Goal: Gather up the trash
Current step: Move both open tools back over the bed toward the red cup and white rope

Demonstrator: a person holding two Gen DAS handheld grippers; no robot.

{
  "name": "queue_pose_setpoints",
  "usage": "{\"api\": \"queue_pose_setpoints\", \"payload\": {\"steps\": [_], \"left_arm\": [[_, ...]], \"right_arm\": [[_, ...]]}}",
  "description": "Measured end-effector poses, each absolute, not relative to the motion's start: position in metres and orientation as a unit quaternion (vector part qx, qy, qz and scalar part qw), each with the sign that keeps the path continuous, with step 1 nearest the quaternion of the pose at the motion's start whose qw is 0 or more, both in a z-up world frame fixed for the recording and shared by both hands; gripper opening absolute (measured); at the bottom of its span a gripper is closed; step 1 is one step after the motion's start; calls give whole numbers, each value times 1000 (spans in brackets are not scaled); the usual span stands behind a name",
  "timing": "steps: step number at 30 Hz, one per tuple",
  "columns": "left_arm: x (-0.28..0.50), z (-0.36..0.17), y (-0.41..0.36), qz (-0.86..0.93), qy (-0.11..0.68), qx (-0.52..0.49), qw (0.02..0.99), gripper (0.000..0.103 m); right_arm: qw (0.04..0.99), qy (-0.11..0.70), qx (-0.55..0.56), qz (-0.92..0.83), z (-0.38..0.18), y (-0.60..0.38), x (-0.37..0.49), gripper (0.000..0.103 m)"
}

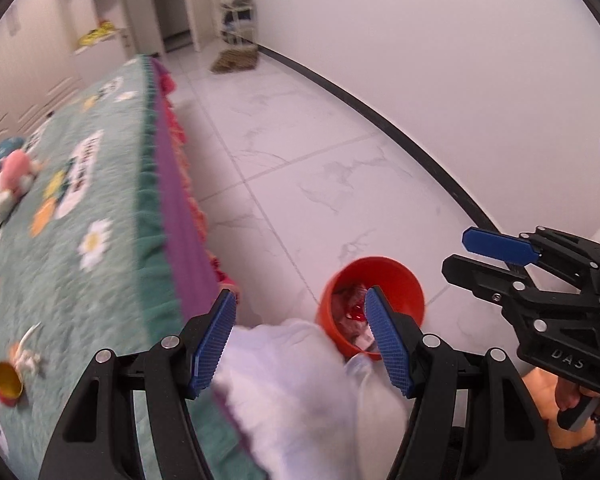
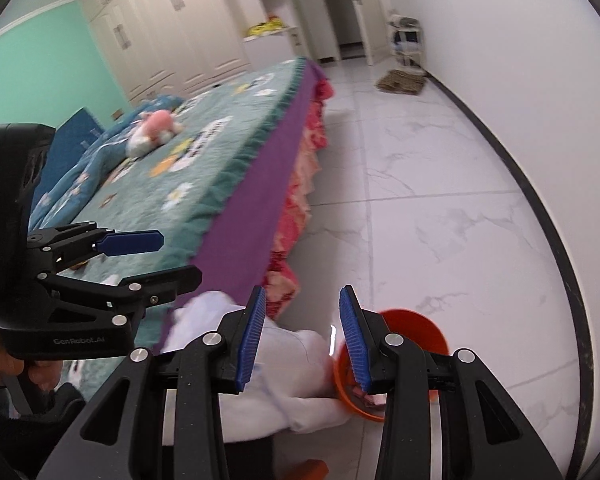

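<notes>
An orange bin stands on the white floor beside the bed, with crumpled wrappers inside; it also shows in the right wrist view. My left gripper is open and empty above a white cloth that hangs off the bed corner. My right gripper is open and empty above the same cloth and next to the bin. A small gold and red tin and a scrap lie on the bedspread at the left.
The bed with a teal flowered spread fills the left. A pink plush toy lies on it. The white tile floor runs along a white wall. A rack and a mat stand far off.
</notes>
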State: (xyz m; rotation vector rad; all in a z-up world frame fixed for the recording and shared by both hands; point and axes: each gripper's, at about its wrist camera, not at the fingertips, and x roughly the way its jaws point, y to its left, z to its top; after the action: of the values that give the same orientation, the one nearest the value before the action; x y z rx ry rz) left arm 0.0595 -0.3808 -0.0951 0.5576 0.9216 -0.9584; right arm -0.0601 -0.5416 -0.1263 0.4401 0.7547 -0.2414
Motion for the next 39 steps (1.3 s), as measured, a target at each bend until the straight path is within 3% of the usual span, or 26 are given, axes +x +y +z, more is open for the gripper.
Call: {"api": "queue_pose_setpoints", "payload": {"steps": [3,21,39], "left_arm": [[70,-84,-347,-416,416,233,774,77],[140,-59,-143,-238,430,120,862,77],[212,-76,-45,-155,457,64,874,77]], "right_arm": [[905,367,194,-92,-117,-521,-44,40],[916,378,82,106,-78,-333,105,40],[890,406,18,207,-87,-216,215,40]]}}
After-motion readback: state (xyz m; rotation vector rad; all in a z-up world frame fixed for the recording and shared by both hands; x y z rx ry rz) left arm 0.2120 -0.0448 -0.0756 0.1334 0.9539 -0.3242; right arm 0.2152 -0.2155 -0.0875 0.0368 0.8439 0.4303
